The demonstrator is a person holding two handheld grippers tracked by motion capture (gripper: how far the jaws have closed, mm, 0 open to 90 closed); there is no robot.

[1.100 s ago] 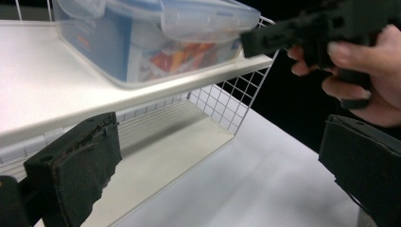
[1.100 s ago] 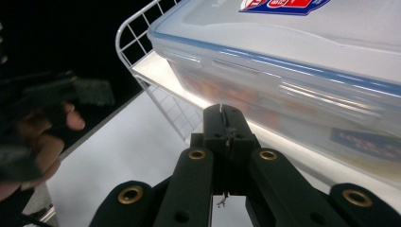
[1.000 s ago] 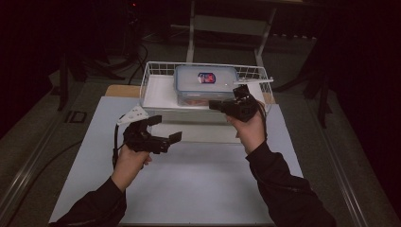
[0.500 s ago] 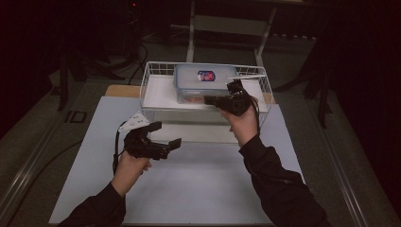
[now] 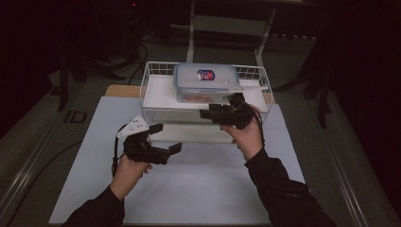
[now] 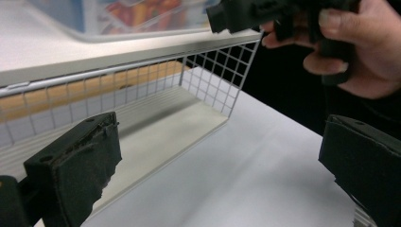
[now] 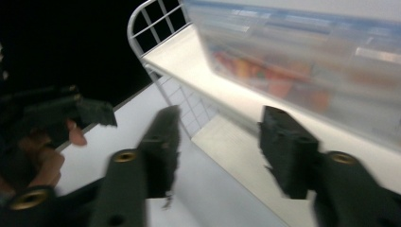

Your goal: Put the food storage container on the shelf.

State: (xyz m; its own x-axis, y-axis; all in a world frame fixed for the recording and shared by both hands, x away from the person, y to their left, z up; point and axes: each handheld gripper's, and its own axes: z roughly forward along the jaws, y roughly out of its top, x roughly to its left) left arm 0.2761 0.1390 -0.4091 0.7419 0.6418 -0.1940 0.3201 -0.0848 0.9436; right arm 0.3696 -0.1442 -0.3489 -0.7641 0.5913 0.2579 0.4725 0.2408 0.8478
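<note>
Right tool [image 5: 206, 113] has just been opening, nothing between jaws, beside the rigid, slick lidded box [image 5: 206, 83]; grab opposite lid edges.

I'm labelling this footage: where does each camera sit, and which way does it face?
High view: above the person's side, looking forward and down at the wire basket, forearms entering from below.
Left gripper view: rides the left gripper, facing the basket's side and the right gripper.
Right gripper view: rides the right gripper, facing the food container.
All share the basket.
</note>
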